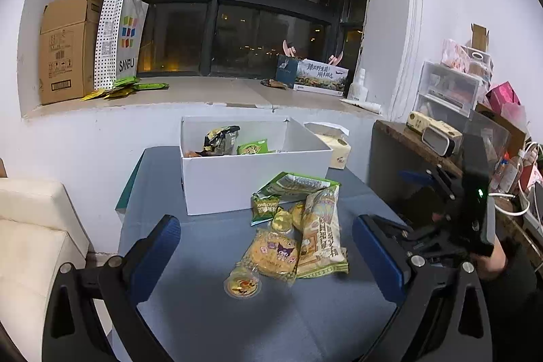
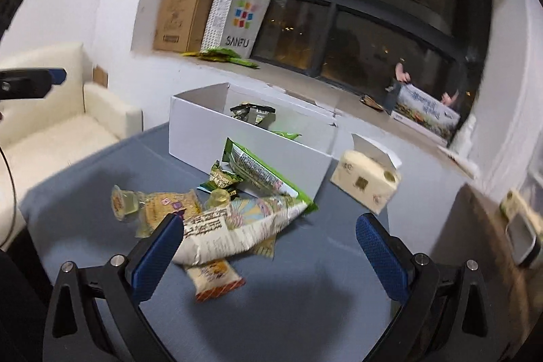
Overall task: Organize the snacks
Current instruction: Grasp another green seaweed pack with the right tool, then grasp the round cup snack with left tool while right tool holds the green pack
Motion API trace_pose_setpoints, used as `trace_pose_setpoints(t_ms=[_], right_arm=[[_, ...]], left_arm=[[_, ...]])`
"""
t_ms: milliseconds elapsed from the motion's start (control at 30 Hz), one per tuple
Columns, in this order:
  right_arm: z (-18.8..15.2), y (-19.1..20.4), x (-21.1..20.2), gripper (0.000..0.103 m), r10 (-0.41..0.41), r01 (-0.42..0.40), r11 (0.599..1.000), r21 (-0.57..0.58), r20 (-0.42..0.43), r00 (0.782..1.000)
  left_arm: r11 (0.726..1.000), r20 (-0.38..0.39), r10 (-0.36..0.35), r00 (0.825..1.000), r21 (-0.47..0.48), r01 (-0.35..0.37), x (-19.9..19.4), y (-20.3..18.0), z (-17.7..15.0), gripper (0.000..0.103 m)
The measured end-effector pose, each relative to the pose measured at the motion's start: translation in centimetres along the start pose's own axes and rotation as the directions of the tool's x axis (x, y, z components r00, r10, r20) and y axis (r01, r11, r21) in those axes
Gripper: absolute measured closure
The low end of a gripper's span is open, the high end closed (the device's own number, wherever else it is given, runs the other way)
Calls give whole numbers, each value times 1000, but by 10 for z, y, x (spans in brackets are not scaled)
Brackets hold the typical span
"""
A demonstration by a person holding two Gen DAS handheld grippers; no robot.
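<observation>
A white box (image 1: pixel 251 178) stands on the grey-blue table (image 1: pixel 210 311) with a few snack packets inside. In front of it lies a pile of snacks: a long pale bag (image 1: pixel 320 233), a round biscuit pack (image 1: pixel 271 251), a jelly cup (image 1: pixel 242 285), a small green packet (image 1: pixel 264 207) and a flat green bag (image 1: pixel 298 184). My left gripper (image 1: pixel 266 251) is open above the pile, empty. My right gripper (image 2: pixel 269 251) is open and empty above the long pale bag (image 2: pixel 237 233); the box (image 2: pixel 244 145) lies beyond. An orange-ended packet (image 2: pixel 215 279) lies nearest.
A tissue pack (image 2: pixel 368 184) sits right of the box. The windowsill holds a cardboard box (image 1: pixel 66 46), a paper bag (image 1: pixel 120 36) and a printed carton (image 1: pixel 320 75). A cream sofa (image 1: pixel 30 226) stands left; a cluttered shelf (image 1: pixel 441 131) stands right.
</observation>
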State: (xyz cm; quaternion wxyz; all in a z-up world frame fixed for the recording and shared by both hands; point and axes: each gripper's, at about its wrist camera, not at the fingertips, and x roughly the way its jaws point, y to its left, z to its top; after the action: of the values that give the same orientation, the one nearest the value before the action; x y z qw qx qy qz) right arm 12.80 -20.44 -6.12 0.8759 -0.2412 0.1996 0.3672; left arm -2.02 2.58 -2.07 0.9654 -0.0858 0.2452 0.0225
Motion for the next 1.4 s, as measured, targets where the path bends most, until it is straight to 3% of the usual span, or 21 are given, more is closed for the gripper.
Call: trace_pose_setpoints(t_ms=[200,433,633,700,800,867,933,1067,1233,1333,1400], right_arm=[[13,-4,29,0,36,-35,999,12,-28,999],[38,-5,82,0,27,-34,995,-90,-75,997],[48,5,135,3,48,-82,981,-177,-185,982],[48,7,149,8,33,-77,976,-201,-214,976],[44,6,171,31,49,-102,979,-175,-283,958],[41,6,180,60,55,-115,978,-176,-316,947],[41,5,182,62,73,-132,977,-167,-322,944],[45,2,168,77,93,-149,974,-173,-294,951],[65,-11,119,87,106,-136,978,-161,-183,977],[79,-33,80,90,119,-123,990,-62,-70,990],[84,-51,51,90,155,-156,987,44,28,987]], left_arm=[[1000,-19,3,1000,20,-3,-1,2,-9,0],[1000,-52,9,999,20,-8,8,5,-20,0],[1000,-78,-2,997,9,2,14,8,-27,0],[1000,-81,-2,997,10,2,16,8,-28,0],[1000,-94,-12,996,7,13,18,9,-32,0],[1000,-104,-10,995,7,11,21,9,-33,0],[1000,-115,-11,993,3,11,23,11,-35,0],[999,-120,-35,992,-12,33,27,14,-35,0],[999,-159,-50,986,10,52,38,15,-39,0],[998,-205,-44,978,24,50,50,17,-44,0],[997,-239,-56,969,36,67,61,18,-48,0]])
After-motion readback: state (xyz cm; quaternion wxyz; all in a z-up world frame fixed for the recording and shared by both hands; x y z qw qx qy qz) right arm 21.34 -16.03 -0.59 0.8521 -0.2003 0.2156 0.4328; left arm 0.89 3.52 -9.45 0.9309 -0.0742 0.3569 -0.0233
